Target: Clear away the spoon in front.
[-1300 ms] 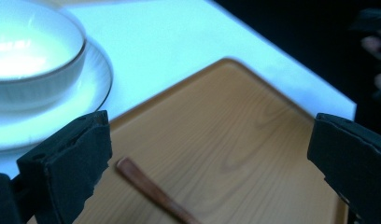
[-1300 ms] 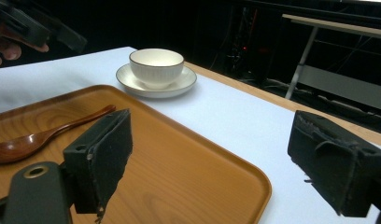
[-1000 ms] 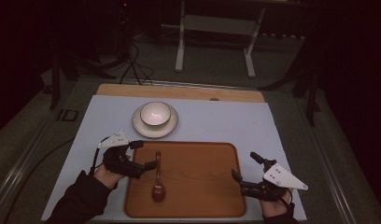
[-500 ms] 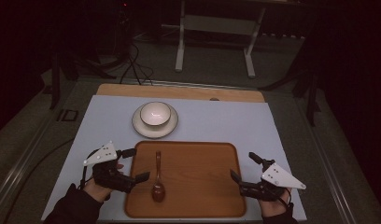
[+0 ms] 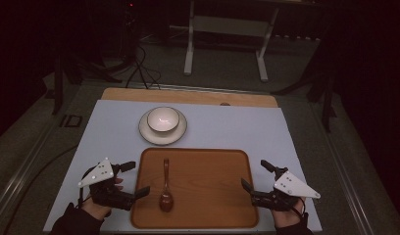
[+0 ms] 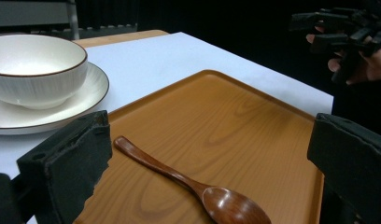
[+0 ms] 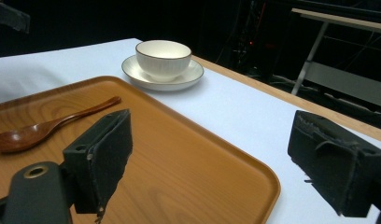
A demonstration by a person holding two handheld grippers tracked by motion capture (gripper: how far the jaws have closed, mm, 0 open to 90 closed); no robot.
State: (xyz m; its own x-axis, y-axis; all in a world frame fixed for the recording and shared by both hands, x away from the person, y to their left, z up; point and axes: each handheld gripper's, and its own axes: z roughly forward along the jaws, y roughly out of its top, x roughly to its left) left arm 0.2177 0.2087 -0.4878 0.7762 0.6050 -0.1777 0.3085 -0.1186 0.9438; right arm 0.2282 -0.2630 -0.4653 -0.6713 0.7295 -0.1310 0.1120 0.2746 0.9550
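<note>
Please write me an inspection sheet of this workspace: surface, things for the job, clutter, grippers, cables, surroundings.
Surface: table with a pale cover, wood edge at the far side.
Job's things: wooden tray; spoon lying on it, bowl end toward the person; white bowl on a saucer beyond the tray.
Clutter: nothing seen.
Grippers: left gripper and right gripper both open, empty, flanking the tray.
Cables: on the floor behind the table.
Surroundings: dark room, metal frame.

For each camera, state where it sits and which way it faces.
High view: above the person's side, looking forward and down at the tray; both hands hold claws, left claw, right claw.
Left gripper view: on the left claw, facing across the spoon toward the bowl.
Right gripper view: on the right claw, facing across the tray.
Shared: tray, spoon, bowl.
</note>
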